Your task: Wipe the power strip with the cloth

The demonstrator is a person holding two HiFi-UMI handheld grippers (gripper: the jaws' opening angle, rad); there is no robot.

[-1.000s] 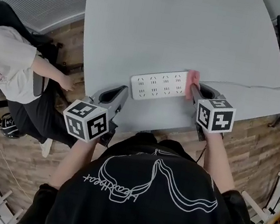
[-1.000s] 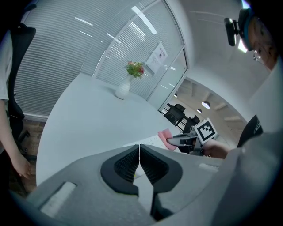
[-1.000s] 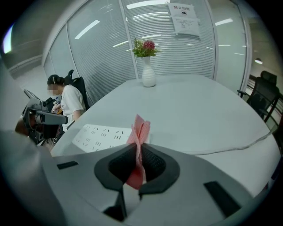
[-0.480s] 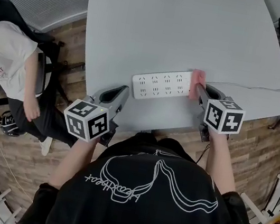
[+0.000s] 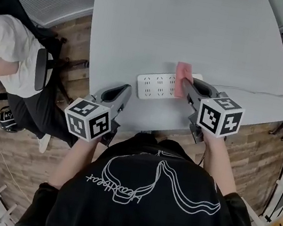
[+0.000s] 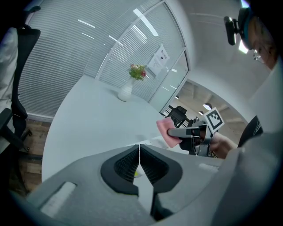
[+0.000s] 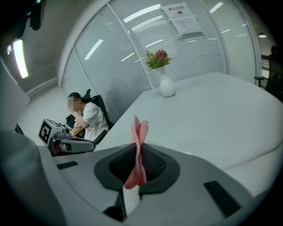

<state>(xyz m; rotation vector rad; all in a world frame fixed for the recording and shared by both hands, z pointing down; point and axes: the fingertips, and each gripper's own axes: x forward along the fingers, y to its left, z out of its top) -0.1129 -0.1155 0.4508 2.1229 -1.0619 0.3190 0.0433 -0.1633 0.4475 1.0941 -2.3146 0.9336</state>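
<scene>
Right claw [image 5: 183, 82] is clamping a pink cloth [image 5: 180, 79], with the fold pinched upright between the two jaws and its free edge sticking out past the tips. The cloth is lying across the right part of the white power strip [image 5: 157, 85], which is sitting flat on the grey surface [image 5: 146, 24] near the front edge. Its cable [image 5: 253, 91] is trailing off to the right.

Left claw [image 5: 125, 90] is closed on nothing, jaws together. It is waiting at the front edge, near the strip's left end but not pressing on it as far as I can tell.

Judgement: a wiping stroke is under way, with the left sockets not yet covered.

Risks:
- Nothing is pinning the strip, so drag from the cloth could be sliding or twisting it along the surface.
- Only a narrow fold is being gripped, so friction may be pulling the cloth out of the jaws.
- Bearing down too low could be putting the hard jaw tips on the sockets instead of the cloth.
</scene>
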